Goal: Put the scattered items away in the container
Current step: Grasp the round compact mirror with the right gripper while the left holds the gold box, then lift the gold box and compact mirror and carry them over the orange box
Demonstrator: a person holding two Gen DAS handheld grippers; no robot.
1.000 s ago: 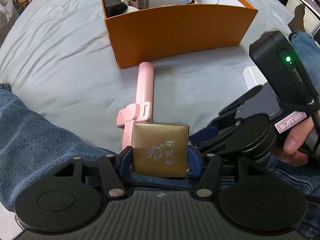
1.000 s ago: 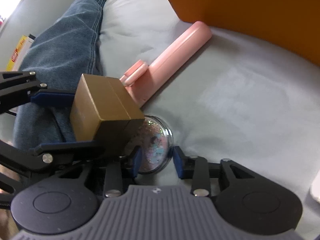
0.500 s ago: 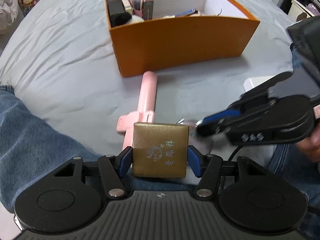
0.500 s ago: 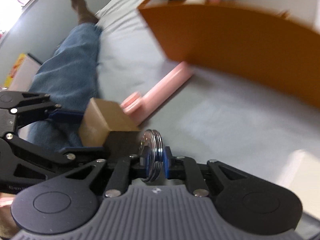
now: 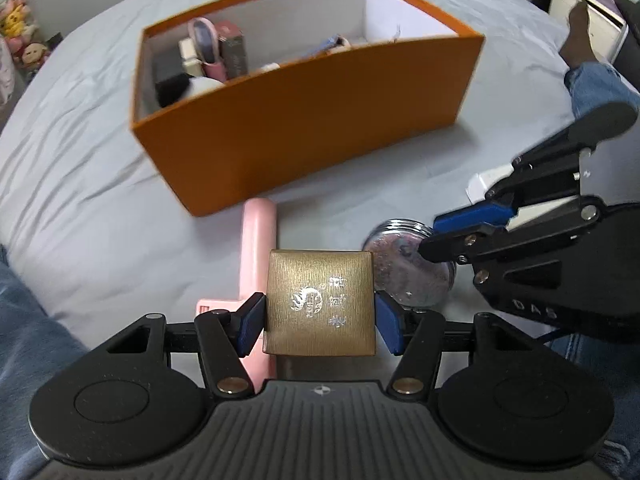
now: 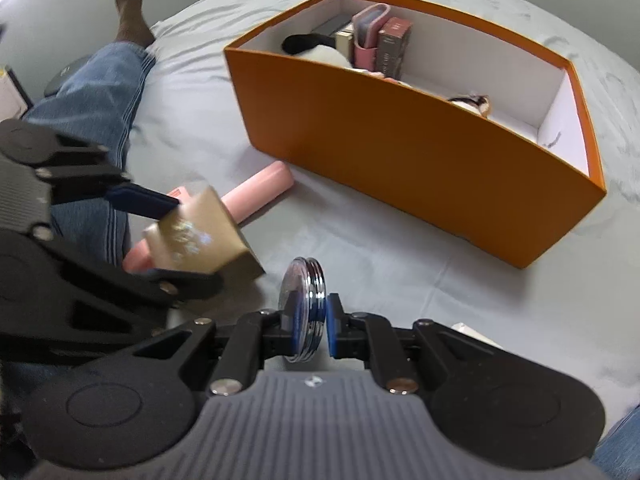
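Both grippers loaded for transfer to orange box (image 6: 420, 168)
My left gripper (image 5: 320, 320) spans the gold box (image 5: 320, 304) widely; my right gripper (image 6: 310, 328) pinches the round compact (image 6: 306, 308) edgewise, nearly closed

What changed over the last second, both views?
The right hand-held gripper closed on the round glitter compact, which had lain flat on the bed, and lifted it edge-on. Unchanged: the left hand-held gripper holds the gold box; the pink stick lies before the orange box.
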